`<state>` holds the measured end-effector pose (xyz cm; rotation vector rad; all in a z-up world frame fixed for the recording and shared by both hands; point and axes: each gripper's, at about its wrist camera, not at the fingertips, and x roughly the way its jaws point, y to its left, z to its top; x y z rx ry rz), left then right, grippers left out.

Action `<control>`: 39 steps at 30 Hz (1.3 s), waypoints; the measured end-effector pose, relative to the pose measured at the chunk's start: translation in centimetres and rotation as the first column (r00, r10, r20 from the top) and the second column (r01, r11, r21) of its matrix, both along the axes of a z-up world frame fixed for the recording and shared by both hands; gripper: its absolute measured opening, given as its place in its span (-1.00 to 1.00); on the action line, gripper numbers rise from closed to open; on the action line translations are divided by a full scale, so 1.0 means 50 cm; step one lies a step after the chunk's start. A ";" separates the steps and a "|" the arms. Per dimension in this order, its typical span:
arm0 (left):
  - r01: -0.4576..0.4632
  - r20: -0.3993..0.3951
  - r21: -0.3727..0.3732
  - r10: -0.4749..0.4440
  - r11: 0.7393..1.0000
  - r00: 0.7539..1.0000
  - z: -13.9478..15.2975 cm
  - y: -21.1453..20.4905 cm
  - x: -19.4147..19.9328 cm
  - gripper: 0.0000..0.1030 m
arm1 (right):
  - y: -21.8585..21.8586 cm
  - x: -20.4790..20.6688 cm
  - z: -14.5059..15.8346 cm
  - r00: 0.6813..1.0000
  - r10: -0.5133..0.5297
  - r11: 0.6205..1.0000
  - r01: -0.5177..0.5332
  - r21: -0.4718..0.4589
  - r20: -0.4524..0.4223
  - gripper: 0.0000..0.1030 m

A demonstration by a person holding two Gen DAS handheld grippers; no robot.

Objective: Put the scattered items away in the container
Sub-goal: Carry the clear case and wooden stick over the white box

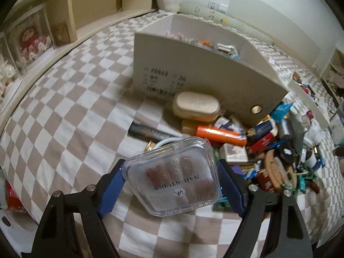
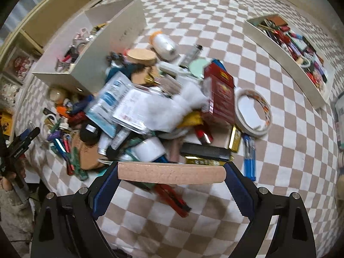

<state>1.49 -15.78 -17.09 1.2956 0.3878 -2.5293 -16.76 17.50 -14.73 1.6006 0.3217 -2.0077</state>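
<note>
My left gripper (image 1: 172,165) is shut on a clear plastic nail case (image 1: 178,185) with pink press-on nails inside, held tilted above the checked bedspread. My right gripper (image 2: 172,167) is shut on a pale wooden piece (image 2: 169,173), seen edge-on and spanning the gap between the blue pads. A white open box (image 1: 193,68) with a few small items in it stands just beyond the left gripper; in the right wrist view this box (image 2: 103,49) is at the upper left. The scattered pile (image 2: 150,99) lies between the box and my right gripper.
In the pile are an orange tube (image 1: 221,135), a beige oval case (image 1: 196,105), a red carton (image 2: 221,94) and a tape roll (image 2: 253,111). A second white tray (image 2: 286,64) full of items lies at the upper right. Cream shelving (image 1: 71,6) borders the bed. A person's hand (image 2: 13,178) shows at the left edge.
</note>
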 end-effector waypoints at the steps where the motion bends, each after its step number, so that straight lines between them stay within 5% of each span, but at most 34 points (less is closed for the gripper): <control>1: 0.005 -0.009 0.001 -0.005 1.000 1.000 0.008 0.003 0.000 0.61 | -0.007 0.002 0.006 1.000 0.006 1.000 -0.006 -0.009 -0.003 0.83; 20: 0.129 -0.152 -0.026 -0.131 0.991 0.980 0.171 0.016 -0.129 0.60 | -0.151 0.049 0.139 0.986 0.159 0.961 -0.164 -0.223 -0.043 0.83; 34: 0.148 -0.178 -0.055 -0.156 0.987 0.972 0.243 -0.054 -0.368 0.59 | -0.198 0.036 0.159 0.985 0.174 0.939 -0.171 -0.298 -0.015 0.83; 39: 0.138 -0.175 -0.123 -0.158 0.983 0.972 0.245 -0.078 -0.465 0.51 | -0.208 0.020 0.163 0.984 0.177 0.930 -0.169 -0.327 -0.006 0.83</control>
